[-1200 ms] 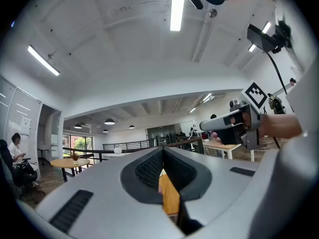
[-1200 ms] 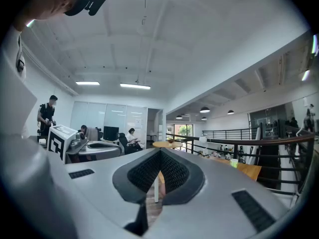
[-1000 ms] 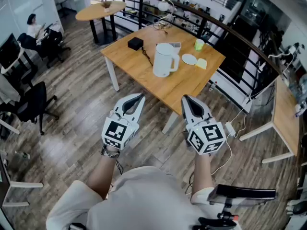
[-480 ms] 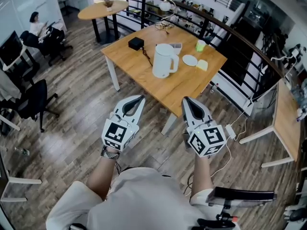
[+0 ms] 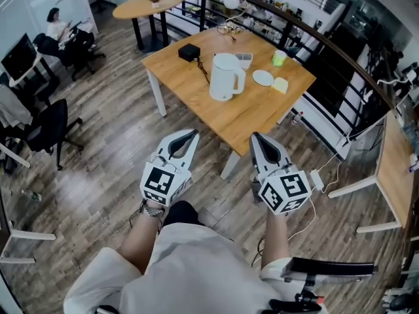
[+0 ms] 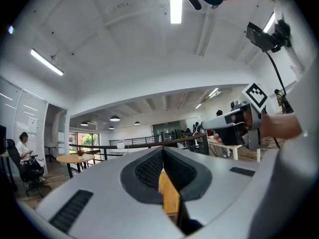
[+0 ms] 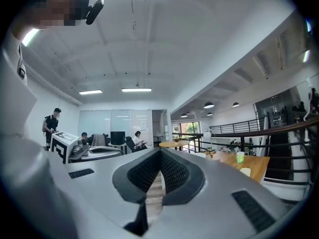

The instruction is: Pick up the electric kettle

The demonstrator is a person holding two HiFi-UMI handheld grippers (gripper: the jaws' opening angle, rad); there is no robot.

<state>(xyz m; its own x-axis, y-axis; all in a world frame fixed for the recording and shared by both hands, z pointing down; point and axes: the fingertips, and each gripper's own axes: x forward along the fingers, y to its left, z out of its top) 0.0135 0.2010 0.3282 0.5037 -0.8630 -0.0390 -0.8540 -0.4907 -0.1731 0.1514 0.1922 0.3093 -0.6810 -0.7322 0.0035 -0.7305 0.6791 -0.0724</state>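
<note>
A white electric kettle (image 5: 226, 77) stands upright on a wooden table (image 5: 252, 113) ahead of me, its handle to the right. My left gripper (image 5: 190, 135) is held over the floor, short of the table's near corner, jaws shut and empty. My right gripper (image 5: 256, 137) is level beside it, also shut with nothing in it. In the left gripper view the shut left gripper (image 6: 162, 156) frames a sliver of table, with the other gripper at the right. In the right gripper view the right gripper (image 7: 160, 158) points past the wooden table (image 7: 249, 164).
On the table lie a black box (image 5: 190, 52) with a cable, a white saucer (image 5: 263, 78), a yellow pad (image 5: 281, 85) and a green cup (image 5: 279, 58). A round table (image 5: 146, 6) stands farther back, office chairs (image 5: 46, 133) at left, a railing (image 5: 340, 51) behind.
Both grippers and my view have moved a little toward the table. The kettle and table sit slightly nearer in the head view. Both jaws stay shut.
</note>
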